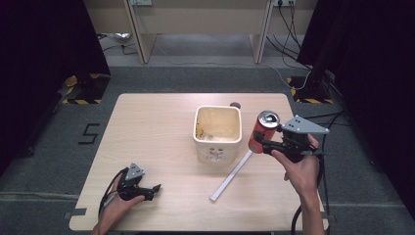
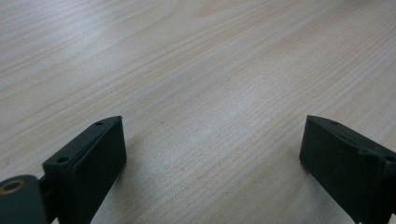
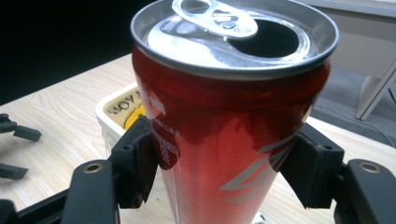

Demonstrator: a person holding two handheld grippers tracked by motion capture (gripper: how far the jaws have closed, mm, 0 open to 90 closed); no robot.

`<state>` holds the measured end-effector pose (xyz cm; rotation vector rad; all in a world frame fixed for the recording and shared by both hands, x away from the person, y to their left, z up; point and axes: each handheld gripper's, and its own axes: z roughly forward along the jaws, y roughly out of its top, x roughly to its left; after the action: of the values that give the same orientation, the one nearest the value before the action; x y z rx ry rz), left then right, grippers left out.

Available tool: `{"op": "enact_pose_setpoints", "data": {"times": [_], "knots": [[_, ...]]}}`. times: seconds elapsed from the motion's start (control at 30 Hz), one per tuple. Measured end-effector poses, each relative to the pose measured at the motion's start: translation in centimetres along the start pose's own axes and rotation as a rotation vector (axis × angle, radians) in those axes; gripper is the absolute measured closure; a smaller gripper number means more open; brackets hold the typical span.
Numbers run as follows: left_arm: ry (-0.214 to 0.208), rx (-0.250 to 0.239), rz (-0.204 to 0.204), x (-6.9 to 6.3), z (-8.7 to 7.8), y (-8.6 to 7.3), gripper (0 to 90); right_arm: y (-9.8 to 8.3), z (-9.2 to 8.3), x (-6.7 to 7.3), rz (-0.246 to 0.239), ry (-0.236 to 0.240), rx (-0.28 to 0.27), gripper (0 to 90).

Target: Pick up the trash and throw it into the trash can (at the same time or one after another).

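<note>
Your right tongs [image 1: 263, 145] hold the red can [image 1: 263, 132] up in the air, just beside the white bin [image 1: 218, 133].

Your right tongs squeeze the can low on both sides, so its open top stays up and nothing can spill out. From the bin, the can is at about 3 o'clock, a bit above the tabletop [image 1: 161, 147], so it looks ready to go over the rim and drop in. The bin is open on top and has some scraps inside, so it looks like the place for trash. A long white stick [image 1: 231, 176] lies flat on the tabletop below the can, at about 5 o'clock from the bin. Your left tongs [image 1: 152, 191] sit wide apart with nothing between them, resting low at about 7 o'clock from the bin, out of the way.
</note>
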<state>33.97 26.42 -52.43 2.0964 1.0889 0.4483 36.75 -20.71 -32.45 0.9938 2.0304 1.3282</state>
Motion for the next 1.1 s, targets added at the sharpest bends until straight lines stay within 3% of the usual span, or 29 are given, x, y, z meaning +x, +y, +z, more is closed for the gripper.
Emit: {"op": "enact_pose_setpoints", "data": {"times": [0.33, 0.57, 1.1], "knots": [[0.000, 0.000, 0.000, 0.0, 0.0, 0.0, 6.4, 1.6, 0.8, -0.2, 0.008, 0.019, -0.006, 33.9], [0.000, 0.000, 0.000, 0.0, 0.0, 0.0, 6.5, 2.7, 1.6, 0.1, -0.013, 0.022, -0.005, 33.9], [0.000, 0.000, 0.001, 0.0, 0.0, 0.0, 6.5, 5.4, 4.8, 1.4, -0.039, 0.066, 0.008, 33.9]]}}
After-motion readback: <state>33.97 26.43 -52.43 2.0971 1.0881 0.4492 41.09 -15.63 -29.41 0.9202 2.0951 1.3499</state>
